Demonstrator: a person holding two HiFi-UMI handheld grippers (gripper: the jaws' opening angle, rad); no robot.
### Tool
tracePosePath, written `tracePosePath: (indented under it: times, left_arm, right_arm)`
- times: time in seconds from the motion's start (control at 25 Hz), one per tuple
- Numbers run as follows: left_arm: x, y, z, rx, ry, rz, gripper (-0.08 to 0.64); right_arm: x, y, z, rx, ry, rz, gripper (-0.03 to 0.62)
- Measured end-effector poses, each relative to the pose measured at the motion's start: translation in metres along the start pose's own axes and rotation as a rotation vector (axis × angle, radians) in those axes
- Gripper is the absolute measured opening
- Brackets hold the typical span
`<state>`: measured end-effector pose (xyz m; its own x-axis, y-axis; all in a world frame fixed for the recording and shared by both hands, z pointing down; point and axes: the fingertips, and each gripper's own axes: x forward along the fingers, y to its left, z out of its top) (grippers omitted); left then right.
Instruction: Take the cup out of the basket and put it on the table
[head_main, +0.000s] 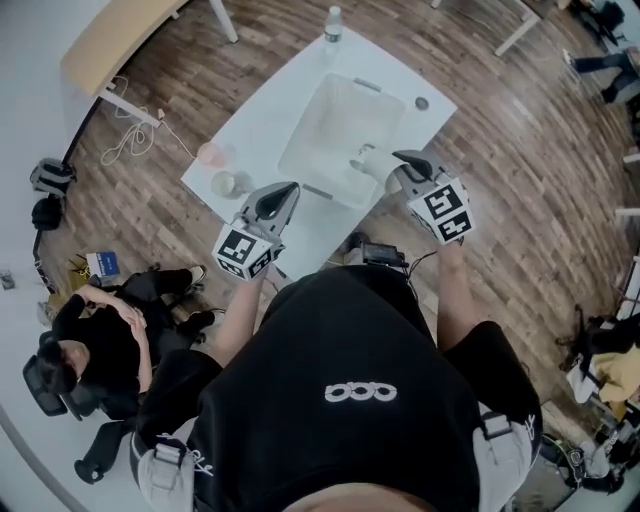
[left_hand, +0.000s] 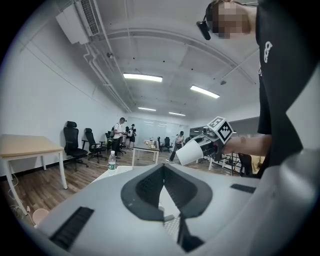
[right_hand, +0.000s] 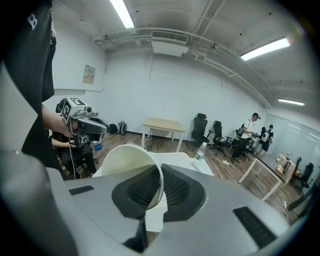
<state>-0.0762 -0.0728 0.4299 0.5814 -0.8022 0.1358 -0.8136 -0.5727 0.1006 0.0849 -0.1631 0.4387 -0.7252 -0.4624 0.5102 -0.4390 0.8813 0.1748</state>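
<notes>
The white tapered cup (head_main: 372, 165) has smooth, plain walls and an open, empty mouth. It is tipped on its side. In the head view it sits over the near right rim of the shallow white rectangular basket (head_main: 335, 130). The left gripper view shows the cup (left_hand: 190, 151) carried in the air at the tip of your right gripper (left_hand: 212, 137).

Your right gripper (right_hand: 160, 167) is closed to a narrow gap on the cup's wall (right_hand: 127, 160). One jaw is inside the mouth and the other is outside, so the rim is pinched between the pads. In the head view this gripper (head_main: 400, 160) reaches in from the basket's right.

Your left gripper (left_hand: 163, 169) has its jaws fully together with nothing between them. It hovers over the near edge of the white rectangular table (head_main: 250, 140), at the basket's near left corner (head_main: 288, 190).

The basket takes up the middle of the table. On the bare strip to its left stand a pink translucent cup (head_main: 208, 153) and a small white cup (head_main: 225, 184). A clear plastic bottle (head_main: 333, 22) stands at the far corner. A narrow bare margin runs along the table's right side.
</notes>
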Motion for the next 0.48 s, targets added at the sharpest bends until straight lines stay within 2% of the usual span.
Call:
tracePosePath:
  times: [0.24,0.48]
  left_arm:
    - [0.025,-0.013,0.008,0.010,0.007,-0.065,0.008]
    - [0.043,-0.035,0.011,0.018,0.011,-0.116,0.008]
  right_arm:
    - [-0.027,-0.002,-0.010,0.064,-0.023,-0.054,0.031]
    - [-0.041,-0.001,-0.027,0.092,-0.006,-0.062,0.031]
